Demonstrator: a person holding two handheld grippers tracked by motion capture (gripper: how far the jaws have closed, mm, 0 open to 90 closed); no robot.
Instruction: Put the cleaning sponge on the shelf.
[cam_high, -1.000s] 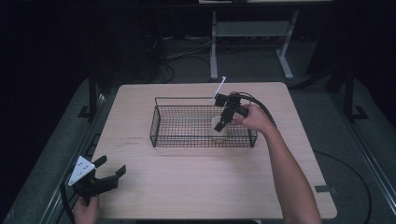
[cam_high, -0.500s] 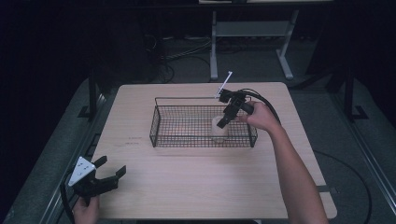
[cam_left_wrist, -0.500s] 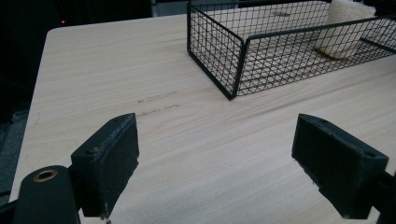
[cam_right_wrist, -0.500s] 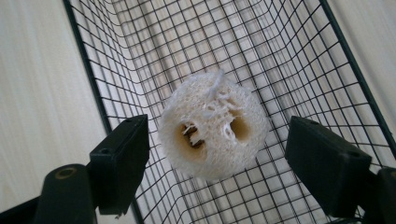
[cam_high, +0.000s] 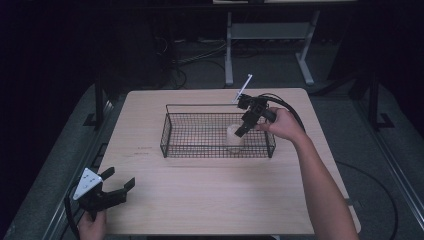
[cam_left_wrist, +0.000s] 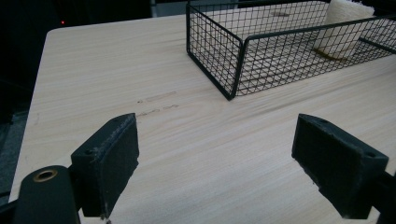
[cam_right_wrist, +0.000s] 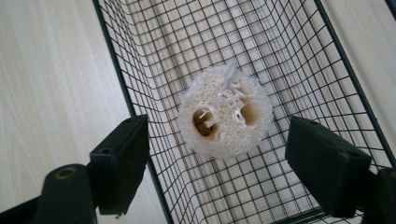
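1. The wooden bench (cam_high: 210, 200) carries a black wire basket (cam_high: 200, 142); its wire walls surround what lies inside.
2. A pale loofah piece (cam_right_wrist: 225, 112) stands upright in the basket's right part, near the front wall.
3. The right gripper (cam_high: 243, 129) hangs tilted down over the loofah piece, fingers (cam_right_wrist: 122, 158) spread on either side, not touching it.
4. The left gripper (cam_high: 117, 184) sits low at the bench's near-left corner, fingers (cam_left_wrist: 112, 161) spread, holding nothing.

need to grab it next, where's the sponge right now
In the high view, the sponge stands inside the wire basket, toward its right end, right under the open right tool.
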